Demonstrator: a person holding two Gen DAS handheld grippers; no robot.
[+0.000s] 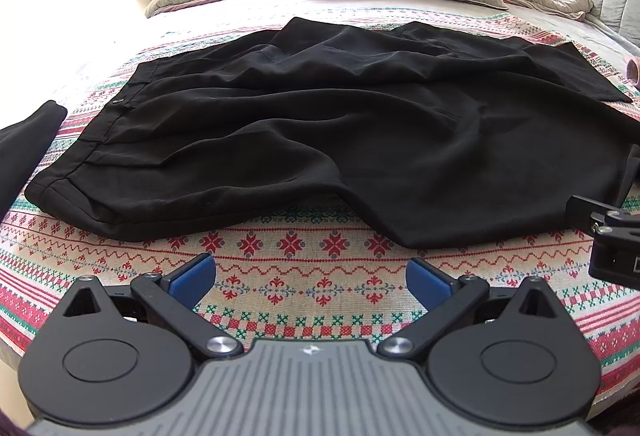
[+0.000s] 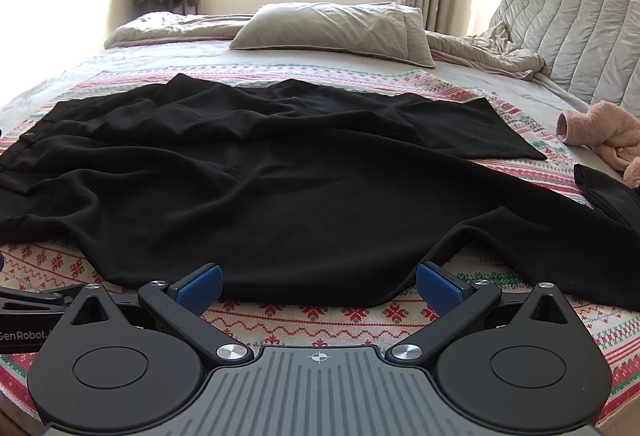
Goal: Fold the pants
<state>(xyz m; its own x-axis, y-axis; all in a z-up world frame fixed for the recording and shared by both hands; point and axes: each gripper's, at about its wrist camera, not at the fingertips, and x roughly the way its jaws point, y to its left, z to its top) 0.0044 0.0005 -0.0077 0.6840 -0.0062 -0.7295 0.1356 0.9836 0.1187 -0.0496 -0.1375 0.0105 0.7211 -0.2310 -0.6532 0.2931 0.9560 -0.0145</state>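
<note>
Black pants lie spread and wrinkled across a patterned blanket on the bed, waistband to the left, legs running right. The left gripper hovers just short of the near edge, jaws wide apart and holding nothing. The right gripper is likewise spread and empty, its blue pads beside the pants' near hem.

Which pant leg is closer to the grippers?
The wrinkled front leg, whose edge lies just ahead of the open right gripper. The other leg lies flatter, nearer the pillow.
</note>
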